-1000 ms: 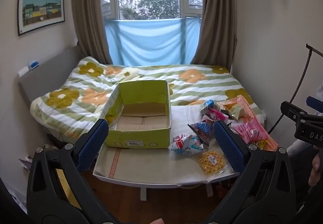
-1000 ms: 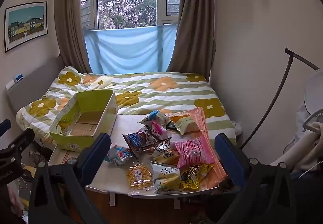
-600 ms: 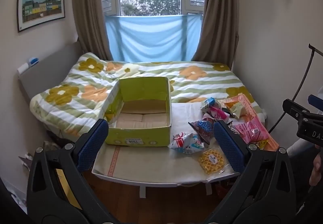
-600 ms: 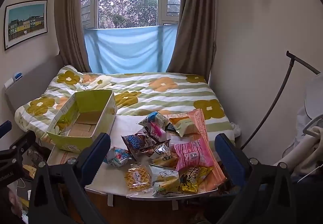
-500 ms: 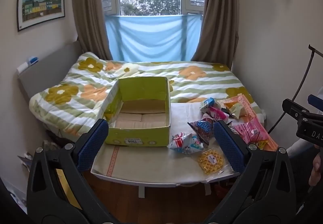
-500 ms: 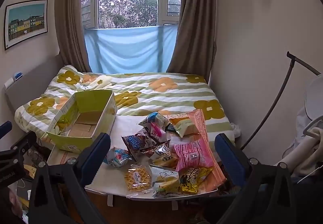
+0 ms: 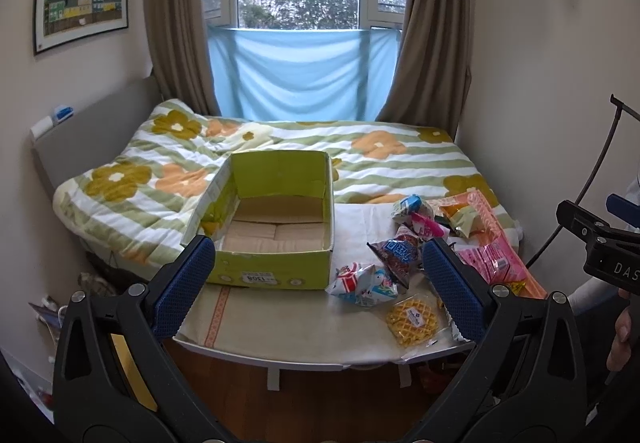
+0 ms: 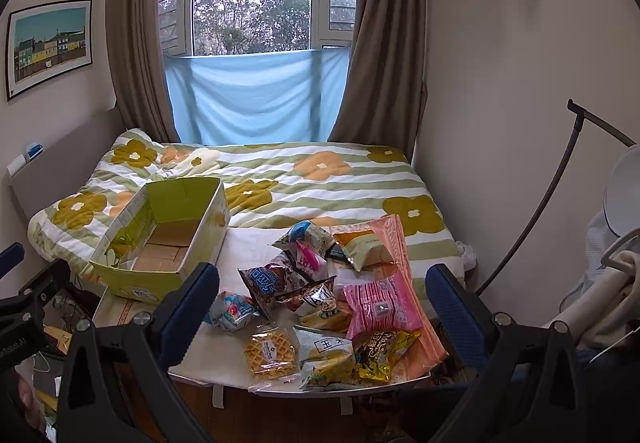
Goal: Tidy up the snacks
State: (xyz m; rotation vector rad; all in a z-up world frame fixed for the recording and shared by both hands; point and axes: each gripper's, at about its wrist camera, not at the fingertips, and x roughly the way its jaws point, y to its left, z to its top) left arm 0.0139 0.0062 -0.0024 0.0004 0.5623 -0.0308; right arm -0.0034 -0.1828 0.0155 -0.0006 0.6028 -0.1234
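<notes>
An open green cardboard box [image 7: 276, 247] [image 8: 160, 243] stands empty on the left of a small white table [image 7: 288, 327] [image 8: 248, 239] at the foot of a bed. Several snack packets lie in a heap on the table's right side: a waffle packet [image 7: 412, 319] [image 8: 270, 353], a pink packet [image 8: 380, 305] [image 7: 494, 263], a dark blue cookie packet [image 7: 396, 253] [image 8: 264, 283], a red and blue packet [image 7: 362, 281]. My left gripper [image 7: 318, 283] hangs open in front of the table, nothing between its fingers. My right gripper [image 8: 320, 303] is open too, short of the snack heap.
A bed with a flowered striped quilt [image 7: 280, 151] fills the room behind the table. A wall [image 8: 500, 83] stands close on the right, with a black curved stand [image 8: 560, 171] beside it. Clutter lies on the wooden floor at the left [image 7: 44, 311].
Both views have shifted only slightly; the table and box sit a touch lower and nearer in frame. Nothing was grasped or released.
</notes>
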